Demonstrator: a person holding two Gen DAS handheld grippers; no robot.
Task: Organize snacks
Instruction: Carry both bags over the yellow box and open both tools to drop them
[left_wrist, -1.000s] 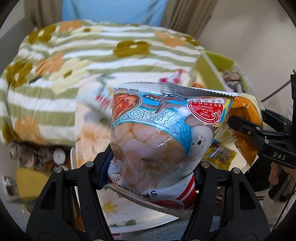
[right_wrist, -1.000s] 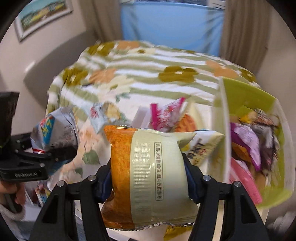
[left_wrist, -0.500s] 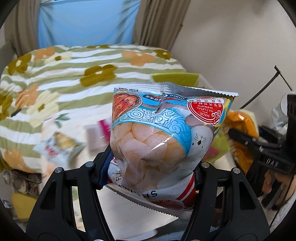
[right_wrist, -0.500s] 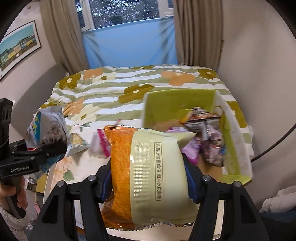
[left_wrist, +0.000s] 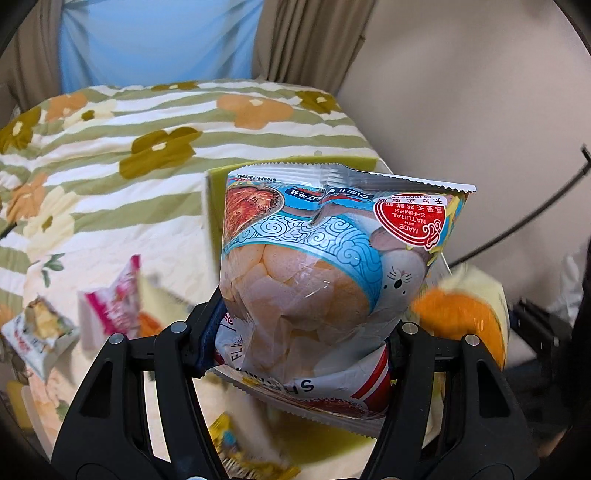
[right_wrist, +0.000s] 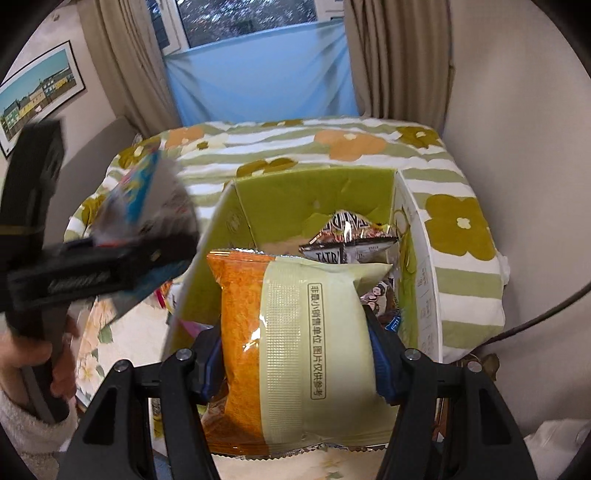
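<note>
My left gripper (left_wrist: 295, 332) is shut on a clear shrimp cracker bag (left_wrist: 314, 273) with a blue band and red seal, held upright beside the green box (left_wrist: 218, 199). My right gripper (right_wrist: 295, 354) is shut on an orange and pale green snack bag (right_wrist: 295, 350), held above the open green box (right_wrist: 314, 195), which holds several snack packets (right_wrist: 347, 236). The left gripper with its bag shows at the left of the right wrist view (right_wrist: 92, 273). The orange bag shows blurred in the left wrist view (left_wrist: 458, 317).
Loose snacks lie on the flowered cover: a pink packet (left_wrist: 114, 306), a white packet (left_wrist: 37, 332) and a yellow packet (left_wrist: 240, 454). The bed (right_wrist: 369, 147) stretches behind the box. A wall stands on the right.
Both grippers have swung right and up with their bags. The green box has come under the right gripper, and the left gripper has closed in on the box's left side.
</note>
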